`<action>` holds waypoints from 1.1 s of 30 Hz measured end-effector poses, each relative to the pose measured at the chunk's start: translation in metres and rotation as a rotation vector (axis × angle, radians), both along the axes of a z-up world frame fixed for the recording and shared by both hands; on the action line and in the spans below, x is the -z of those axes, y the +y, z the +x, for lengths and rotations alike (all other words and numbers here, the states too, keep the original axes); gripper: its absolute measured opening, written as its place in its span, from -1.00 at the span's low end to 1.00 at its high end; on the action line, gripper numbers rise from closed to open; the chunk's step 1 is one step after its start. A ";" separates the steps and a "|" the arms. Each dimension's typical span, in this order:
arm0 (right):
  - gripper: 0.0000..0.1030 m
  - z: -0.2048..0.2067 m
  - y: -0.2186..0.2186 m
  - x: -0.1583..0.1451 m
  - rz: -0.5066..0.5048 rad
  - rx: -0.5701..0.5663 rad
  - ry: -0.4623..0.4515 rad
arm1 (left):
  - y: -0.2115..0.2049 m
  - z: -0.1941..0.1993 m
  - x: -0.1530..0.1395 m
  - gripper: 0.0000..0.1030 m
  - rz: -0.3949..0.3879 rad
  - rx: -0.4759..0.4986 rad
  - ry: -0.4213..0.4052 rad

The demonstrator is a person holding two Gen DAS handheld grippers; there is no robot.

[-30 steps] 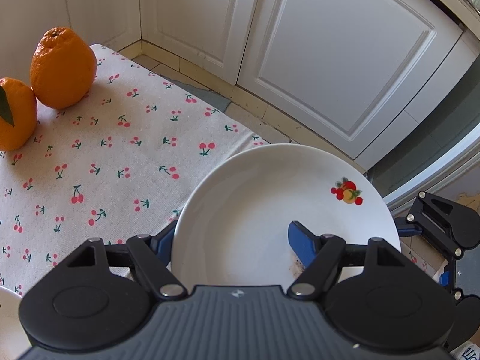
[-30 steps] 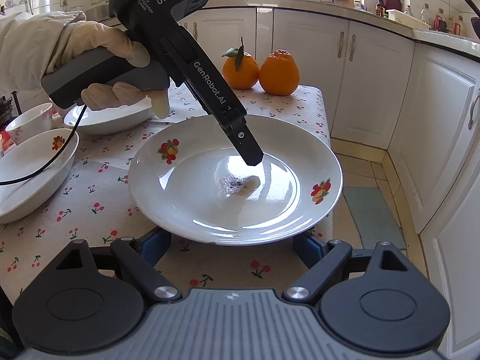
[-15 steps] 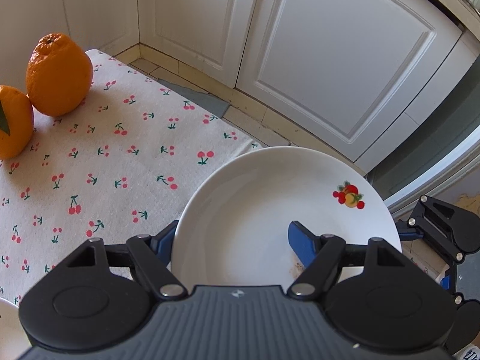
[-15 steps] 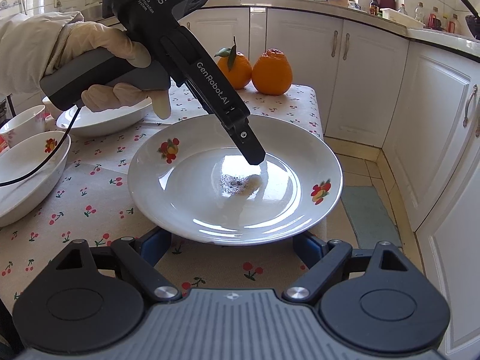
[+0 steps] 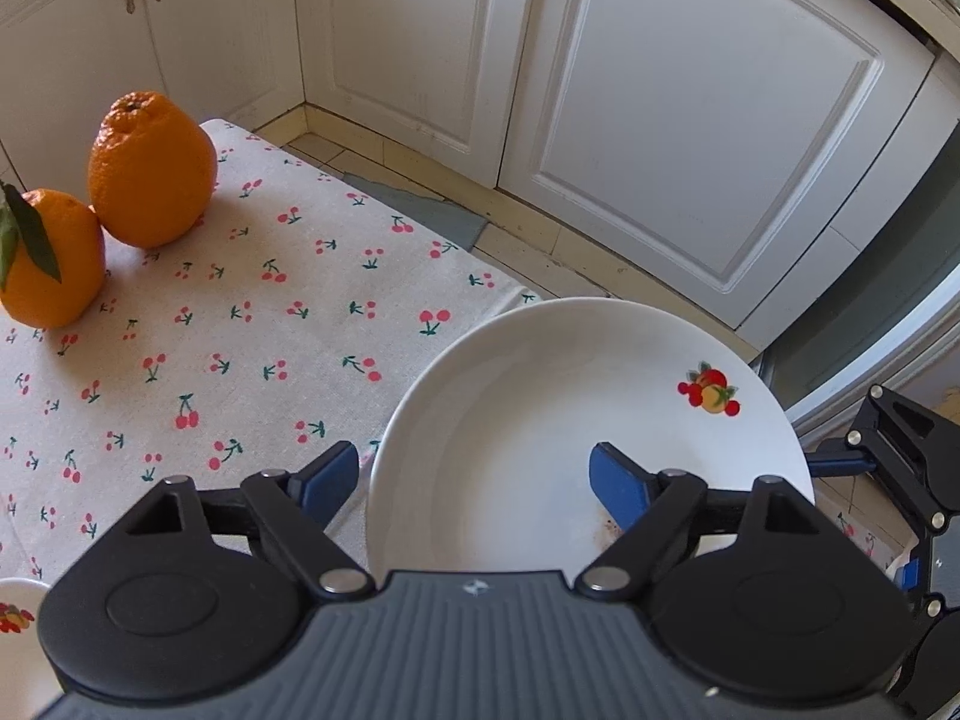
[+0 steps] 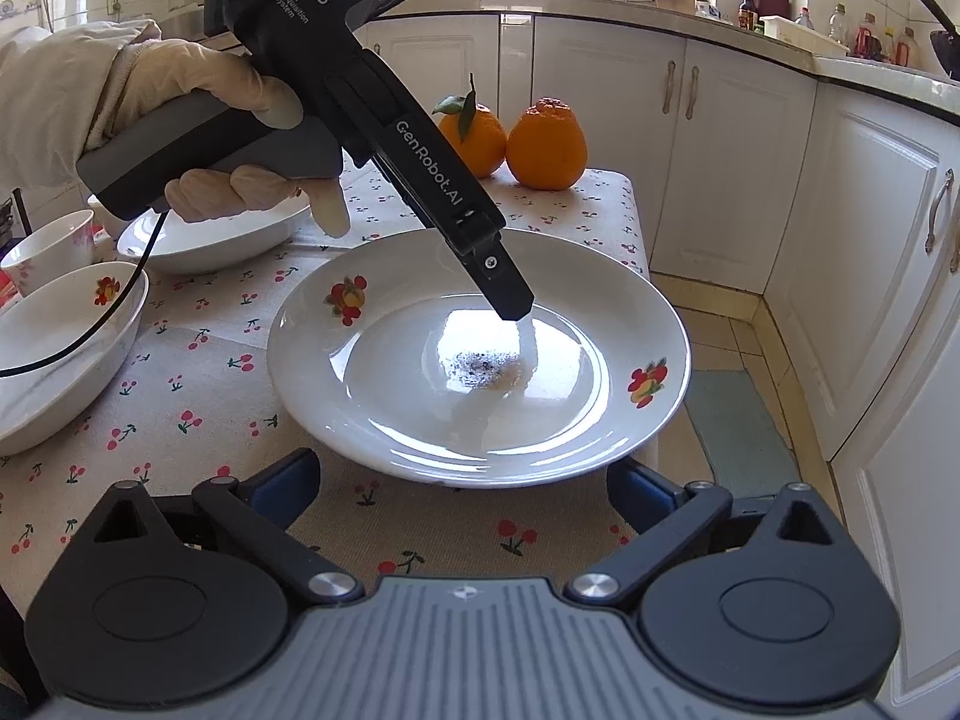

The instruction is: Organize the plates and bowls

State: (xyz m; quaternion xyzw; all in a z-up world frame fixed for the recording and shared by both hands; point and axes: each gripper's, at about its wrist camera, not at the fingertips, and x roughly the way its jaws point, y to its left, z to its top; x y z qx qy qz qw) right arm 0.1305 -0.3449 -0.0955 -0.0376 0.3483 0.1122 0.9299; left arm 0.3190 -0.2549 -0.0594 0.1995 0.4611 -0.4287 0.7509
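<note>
1. Right wrist view: a white plate [image 6: 480, 360] with fruit decals sits at the near right corner of the tabletop [image 6: 198, 420], its rim reaching the cloth's edge, a dark smudge at its centre.
2. Left tongs [image 6: 522, 324], held by a gloved hand [image 6: 198, 120], slant down over the plate with a tip at the inner well. In the left wrist view one blue pad [image 5: 618, 486] is above the plate's inside and the other is outside the rim on the cloth. The jaws are opening, the rim between them and a gap showing on the outer side.
3. Right tongs [image 6: 462, 486] wait low before the plate's near rim. Their jaws are opening to full width, nothing gripped. The plate's edge lies just beyond the two blue pads.
4. Two oranges [image 6: 516, 138] stand touching at the far end of the cherry-print cloth.
5. Two bowls [image 6: 66, 348] and a cup [image 6: 51, 252] crowd the left side.
6. White cabinets [image 6: 840, 210] wrap the kitchen behind and to the right.
</note>
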 end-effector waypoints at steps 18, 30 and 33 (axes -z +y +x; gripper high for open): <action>1.00 -0.072 0.040 -0.031 0.073 0.036 -0.078 | 0.092 -0.123 -0.071 0.76 -0.086 -0.157 -0.297; 1.00 -0.098 0.074 -0.033 0.073 -0.054 -0.086 | 0.166 -0.225 -0.058 0.79 -0.071 -0.320 -0.402; 1.00 -0.101 0.078 -0.034 0.064 -0.067 -0.091 | 0.183 -0.238 -0.051 0.80 -0.075 -0.360 -0.374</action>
